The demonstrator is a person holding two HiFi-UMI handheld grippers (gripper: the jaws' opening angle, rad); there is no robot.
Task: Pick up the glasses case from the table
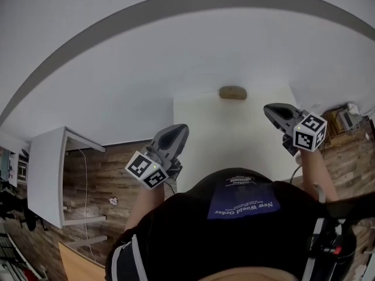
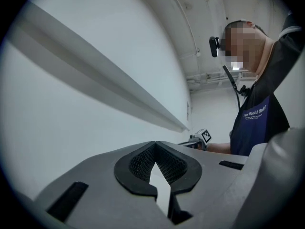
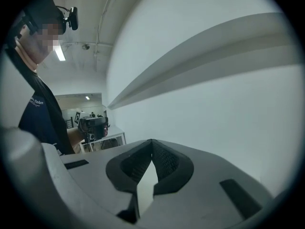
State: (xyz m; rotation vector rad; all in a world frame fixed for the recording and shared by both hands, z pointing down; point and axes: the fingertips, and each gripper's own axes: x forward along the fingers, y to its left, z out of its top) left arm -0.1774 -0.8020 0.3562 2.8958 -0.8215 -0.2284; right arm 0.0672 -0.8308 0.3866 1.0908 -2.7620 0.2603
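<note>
Brown glasses case [image 1: 232, 92], where do you have it? — Desk

Far edge of the white table [image 1: 222, 139], close against the wall [image 1: 176, 57], lying flat. I get it in the head view only; neither claw camera catches it. — Me

Claws? — Desk

Left claw [image 1: 183, 127] hangs at the table's near left edge. Right claw [image 1: 268, 108] is over its right side, a bit farther in. Both are well short of the case and touch nothing. In the left gripper view the pads are pressed together at the tips, with a narrow diamond gap behind them and nothing in it. Right claw reads the same: tips together, empty. — Me

What do they face? — Desk

Each looks along the white wall and its grey band [image 2: 95, 75]. The left gripper view also catches the right claw across the way and the person's dark apron [image 2: 252, 128]. The right gripper view catches the left claw, with a lit room behind it. — Me

Anything else around? — Desk

Wood plank floor [image 1: 111, 174] on either side of the table, and a white side table [image 1: 45, 168] off to the left. — Me
</note>
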